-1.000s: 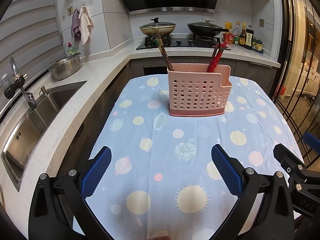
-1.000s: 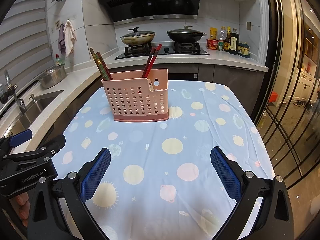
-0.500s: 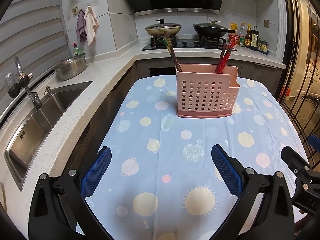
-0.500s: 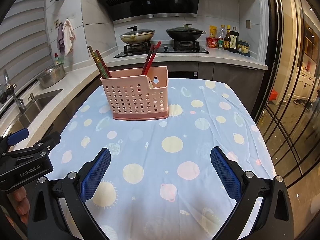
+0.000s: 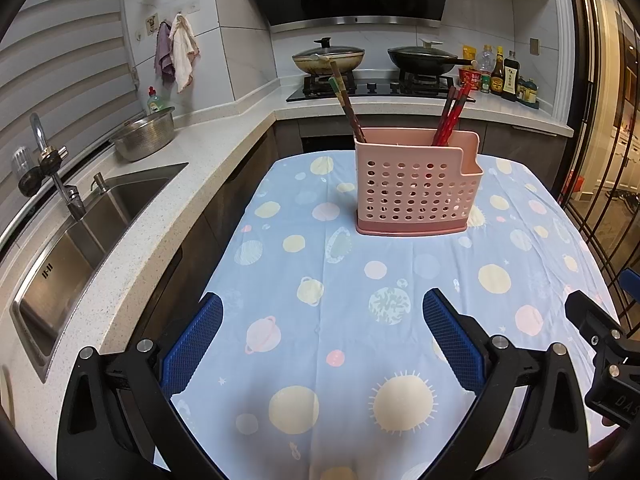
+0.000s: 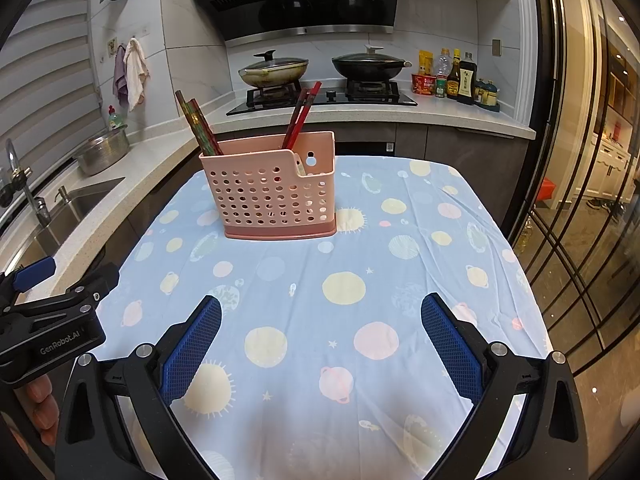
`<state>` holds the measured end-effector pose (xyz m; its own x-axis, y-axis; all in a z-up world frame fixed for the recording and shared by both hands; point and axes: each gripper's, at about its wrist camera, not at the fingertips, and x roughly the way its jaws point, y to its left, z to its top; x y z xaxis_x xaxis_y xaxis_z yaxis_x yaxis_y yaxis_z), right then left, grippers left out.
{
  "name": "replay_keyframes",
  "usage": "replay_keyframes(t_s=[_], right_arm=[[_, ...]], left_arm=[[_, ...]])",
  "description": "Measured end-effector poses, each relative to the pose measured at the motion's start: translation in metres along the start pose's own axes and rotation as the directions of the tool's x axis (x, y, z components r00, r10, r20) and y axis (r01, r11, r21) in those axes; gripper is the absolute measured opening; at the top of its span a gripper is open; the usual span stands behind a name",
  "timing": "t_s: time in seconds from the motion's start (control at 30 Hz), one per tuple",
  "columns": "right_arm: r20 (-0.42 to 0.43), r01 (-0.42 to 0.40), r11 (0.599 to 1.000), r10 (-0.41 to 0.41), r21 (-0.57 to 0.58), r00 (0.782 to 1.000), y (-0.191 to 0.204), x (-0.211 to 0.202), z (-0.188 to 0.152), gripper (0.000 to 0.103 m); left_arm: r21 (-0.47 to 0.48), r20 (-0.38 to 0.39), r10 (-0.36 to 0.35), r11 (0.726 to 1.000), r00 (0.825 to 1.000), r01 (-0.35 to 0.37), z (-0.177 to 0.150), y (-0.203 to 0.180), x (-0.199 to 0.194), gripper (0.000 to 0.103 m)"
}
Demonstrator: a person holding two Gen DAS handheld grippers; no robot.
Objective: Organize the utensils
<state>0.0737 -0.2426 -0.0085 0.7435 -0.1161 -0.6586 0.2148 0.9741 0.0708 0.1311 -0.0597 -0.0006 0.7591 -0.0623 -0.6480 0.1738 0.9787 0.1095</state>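
Near the bench's far edge, the holder [image 5: 418,184] with chopsticks [image 5: 450,118] is unchanged; both tongs [image 5: 322,334] [image 6: 320,334], since withdrawn slightly, are released, empty.

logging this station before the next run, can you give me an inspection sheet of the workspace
surface: table under a blue planet-print cloth, lightly creased.
job's things: pink caddy upright at the far middle of the table; brown chopsticks lean out of its left end, red chopsticks out of its right part.
clutter: nothing seen on the cloth besides the caddy.
grippers: left gripper and right gripper both open, empty, above the near edge.
cables: nothing seen.
surroundings: sink and steel bowl on the counter at left; two lidded pans on the stove; bottles to its right.
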Motion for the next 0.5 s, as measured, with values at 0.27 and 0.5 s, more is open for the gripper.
replay_keyframes(t_s=[0.27, 0.5], right_arm=[[0.000, 0.002, 1.000, -0.002, 0.001, 1.000, -0.0002, 0.0008, -0.0003, 0.097], [0.001, 0.013, 1.000, -0.013, 0.002, 1.000, -0.0008, 0.0025, -0.0032, 0.097]], left_arm=[[0.003, -0.001, 0.005, 1.000, 1.000, -0.005, -0.0007, -0.0002, 0.0011, 0.096], [-0.003, -0.006, -0.006, 1.000, 1.000, 0.006, -0.0011, 0.0024, 0.0048, 0.096]])
